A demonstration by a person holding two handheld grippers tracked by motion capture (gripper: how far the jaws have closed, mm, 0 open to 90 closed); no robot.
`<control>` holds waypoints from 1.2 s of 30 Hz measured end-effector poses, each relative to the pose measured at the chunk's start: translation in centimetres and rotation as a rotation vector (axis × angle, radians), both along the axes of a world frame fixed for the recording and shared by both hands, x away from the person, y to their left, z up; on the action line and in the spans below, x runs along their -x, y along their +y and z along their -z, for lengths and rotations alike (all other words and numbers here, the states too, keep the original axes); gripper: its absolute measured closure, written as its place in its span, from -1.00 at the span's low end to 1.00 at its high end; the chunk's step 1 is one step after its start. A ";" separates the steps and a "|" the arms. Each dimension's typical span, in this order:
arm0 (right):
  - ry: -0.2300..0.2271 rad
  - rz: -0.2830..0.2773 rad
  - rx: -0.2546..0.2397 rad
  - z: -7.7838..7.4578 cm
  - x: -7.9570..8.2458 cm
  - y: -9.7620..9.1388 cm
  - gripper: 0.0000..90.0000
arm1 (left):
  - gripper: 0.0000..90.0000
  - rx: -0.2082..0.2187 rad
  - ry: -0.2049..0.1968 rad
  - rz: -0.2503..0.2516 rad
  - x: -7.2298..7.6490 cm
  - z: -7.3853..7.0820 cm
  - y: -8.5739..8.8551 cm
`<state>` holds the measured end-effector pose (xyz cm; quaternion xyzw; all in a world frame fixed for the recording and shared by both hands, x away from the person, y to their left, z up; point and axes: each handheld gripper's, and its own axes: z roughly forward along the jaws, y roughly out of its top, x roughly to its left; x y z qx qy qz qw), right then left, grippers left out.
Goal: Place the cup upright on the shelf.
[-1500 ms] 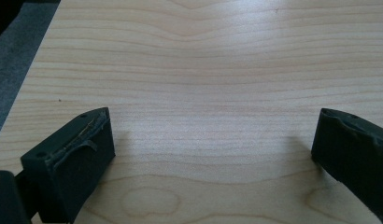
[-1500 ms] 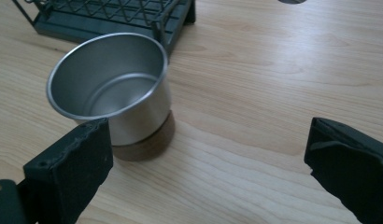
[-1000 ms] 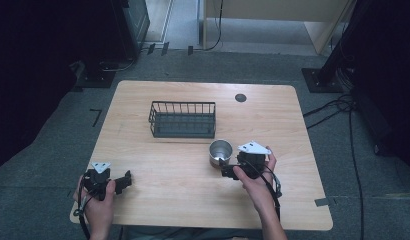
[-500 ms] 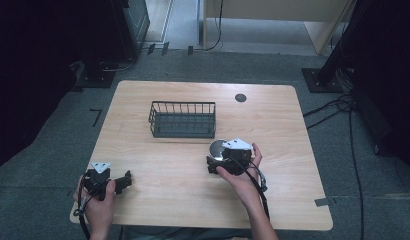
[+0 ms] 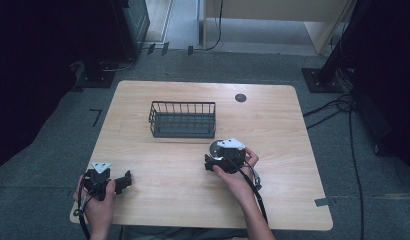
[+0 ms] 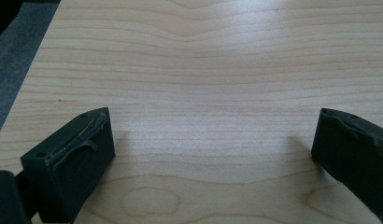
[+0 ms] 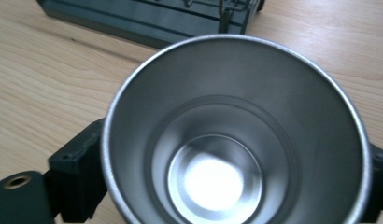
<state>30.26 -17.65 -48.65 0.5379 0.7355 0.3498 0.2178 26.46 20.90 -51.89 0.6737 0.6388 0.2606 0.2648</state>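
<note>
We see an evenly lit table [image 5: 293, 200] against dim surroundings. Between the right jaws, glare whitens the cup [image 7: 236, 140] floor; soft shadows lie inside each left jaw. The basket [image 7: 147, 18] beyond is blurred.

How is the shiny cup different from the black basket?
The cup is round, solid, shiny metal; the basket is a dark, boxy frame of thin wires. The right gripper has its jaws around the cup; the basket stands alone, farther back. Both are empty and open on top.

Wire basket [image 5: 182, 120] mid-table [image 5: 273, 200]; steel cup [image 7: 236, 135] just before its right end; left gripper [image 5: 124, 181] near-left corner
</note>
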 end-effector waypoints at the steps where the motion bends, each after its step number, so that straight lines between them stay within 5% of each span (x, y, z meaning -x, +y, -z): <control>1: -0.002 0.010 0.005 0.1 0.0 0.1 -0.71 | -1.00 0.000 0.000 0.000 0.0 0.0 0.0; 18: -0.003 -0.020 -0.032 -0.4 -0.1 0.2 -0.60 | -1.00 0.000 0.000 0.000 0.0 0.0 0.0; 36: -0.083 -0.070 -0.078 -3.4 -0.7 1.1 -0.60 | -1.00 0.000 0.000 0.000 0.0 0.0 0.0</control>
